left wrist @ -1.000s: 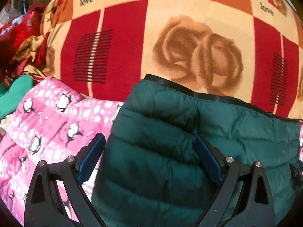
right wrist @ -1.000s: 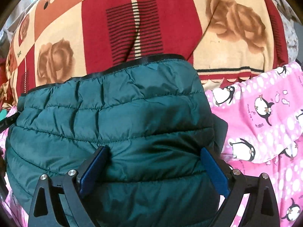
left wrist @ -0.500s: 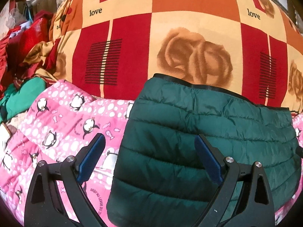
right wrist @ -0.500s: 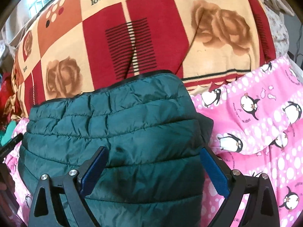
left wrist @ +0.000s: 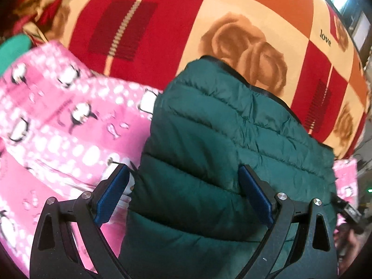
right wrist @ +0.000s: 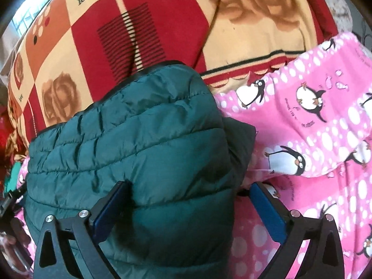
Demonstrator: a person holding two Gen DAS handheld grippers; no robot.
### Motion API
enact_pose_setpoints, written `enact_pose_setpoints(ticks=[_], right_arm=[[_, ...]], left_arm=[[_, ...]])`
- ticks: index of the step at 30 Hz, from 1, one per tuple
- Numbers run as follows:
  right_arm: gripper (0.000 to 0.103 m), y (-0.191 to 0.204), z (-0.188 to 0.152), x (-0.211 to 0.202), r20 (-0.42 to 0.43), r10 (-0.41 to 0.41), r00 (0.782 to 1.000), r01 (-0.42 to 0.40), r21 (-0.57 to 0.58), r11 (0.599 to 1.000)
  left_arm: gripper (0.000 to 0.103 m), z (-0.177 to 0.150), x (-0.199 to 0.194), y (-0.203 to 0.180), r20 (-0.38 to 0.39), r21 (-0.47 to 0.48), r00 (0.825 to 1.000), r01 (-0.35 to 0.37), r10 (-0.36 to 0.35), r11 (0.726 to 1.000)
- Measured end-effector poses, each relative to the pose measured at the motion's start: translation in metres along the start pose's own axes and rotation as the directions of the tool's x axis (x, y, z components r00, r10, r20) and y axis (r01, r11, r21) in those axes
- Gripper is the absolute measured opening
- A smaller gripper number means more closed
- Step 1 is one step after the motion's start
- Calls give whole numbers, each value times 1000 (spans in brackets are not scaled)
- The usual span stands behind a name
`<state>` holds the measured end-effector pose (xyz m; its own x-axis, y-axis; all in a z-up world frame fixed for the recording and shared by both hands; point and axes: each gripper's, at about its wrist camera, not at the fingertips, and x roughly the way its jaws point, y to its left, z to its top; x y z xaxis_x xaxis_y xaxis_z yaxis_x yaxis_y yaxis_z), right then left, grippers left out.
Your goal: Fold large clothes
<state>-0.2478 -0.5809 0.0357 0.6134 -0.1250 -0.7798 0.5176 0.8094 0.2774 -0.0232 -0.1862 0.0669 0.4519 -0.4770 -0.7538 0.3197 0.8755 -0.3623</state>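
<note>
A dark green quilted puffer jacket lies folded into a compact block on a pink penguin-print fleece. My left gripper is open, its blue-padded fingers straddling the jacket's left near edge. In the right wrist view the jacket fills the lower left. My right gripper is open, its fingers either side of the jacket's right near corner. Neither gripper pinches the fabric.
A red, orange and cream blanket with roses and "love" print covers the surface beyond the jacket; it also shows in the right wrist view. Red and green clothes are piled at far left. Pink fleece spreads to the right.
Both grippers have pulled back and risen from the jacket, staying open. The left view has swung right and tilted; the right view has tilted left. The jacket stays folded in place.
</note>
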Motion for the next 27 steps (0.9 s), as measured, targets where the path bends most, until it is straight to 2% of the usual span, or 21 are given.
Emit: enact_pose_setpoints(ticks=[2,6,11,16,21,22,23,24,25,26,27], right_arm=[[103,-3,3,5,-16,27,1000,-27,-1,1000],[103,-14,10,21,-71,110,991,-109,26,994],[103,-21,13,31,-91,167,982,-165,29,986],[103,-25,16,42,-118,212,970,-210,31,977],[102,-26,13,40,-100,235,967,-234,23,972],[98,-23,11,38,-91,240,967,-240,7,971],[85,-20,10,34,-80,250,965,-251,-6,968],[74,-17,8,28,-66,265,962,-266,-20,964],[69,-15,6,23,-54,273,961,-275,-34,961],[60,-11,6,19,-49,274,960,-276,-43,960],[54,-8,5,14,-43,278,960,-279,-47,959]], left_arm=[[100,0,8,6,-31,-17,999,42,-42,999],[102,2,20,17,-82,-78,988,126,-132,989],[102,7,33,18,-122,-84,976,170,-179,982],[103,12,48,16,-177,-98,956,220,-234,971],[103,14,53,9,-200,-84,948,236,-248,968],[101,13,52,9,-202,-78,948,236,-248,968],[97,11,50,6,-197,-66,948,241,-249,968],[85,10,46,3,-185,-57,948,252,-259,966],[76,9,44,0,-176,-49,950,254,-259,966],[72,7,39,-4,-164,-31,954,248,-249,968],[64,6,34,-7,-154,-19,958,243,-243,970]])
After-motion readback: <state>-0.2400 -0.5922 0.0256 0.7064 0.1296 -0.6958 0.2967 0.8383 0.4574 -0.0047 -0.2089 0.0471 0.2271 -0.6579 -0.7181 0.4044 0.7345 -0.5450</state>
